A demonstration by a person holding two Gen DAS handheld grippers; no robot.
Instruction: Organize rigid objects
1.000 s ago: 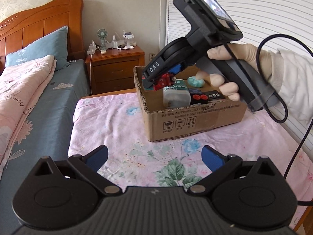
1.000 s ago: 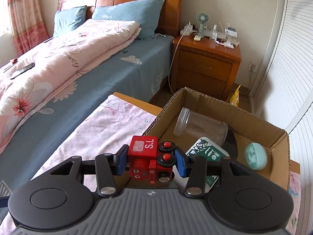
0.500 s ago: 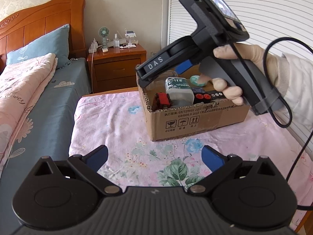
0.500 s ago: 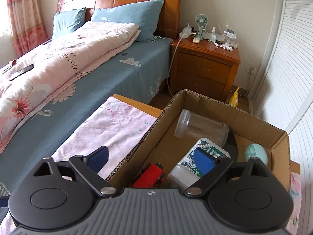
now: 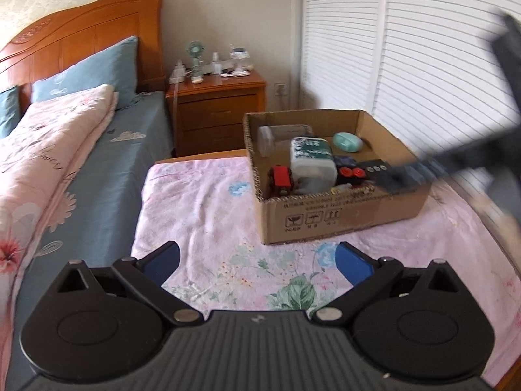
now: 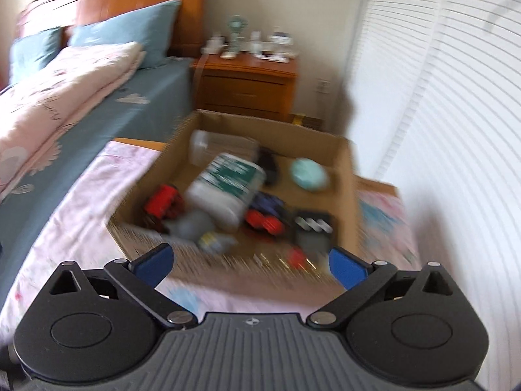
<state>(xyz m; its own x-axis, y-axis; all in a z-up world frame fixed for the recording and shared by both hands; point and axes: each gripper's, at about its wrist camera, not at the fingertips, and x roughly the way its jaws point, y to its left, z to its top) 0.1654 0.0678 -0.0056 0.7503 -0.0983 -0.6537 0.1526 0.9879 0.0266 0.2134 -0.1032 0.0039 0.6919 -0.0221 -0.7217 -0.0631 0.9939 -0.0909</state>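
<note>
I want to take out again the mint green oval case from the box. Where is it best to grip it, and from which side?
Come from above: the mint green oval case lies flat near the far wall of the cardboard box, with bare floor around it. Closing the fingers across its narrower width seems best; the rounded, smooth shell may slip if gripped lengthwise.

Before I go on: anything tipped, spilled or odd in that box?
Nothing spilled or broken. In the cardboard box the white bottle and clear jar lie on their sides, the red toy train beside the bottle. Both grippers, left and right, are open and empty.
</note>
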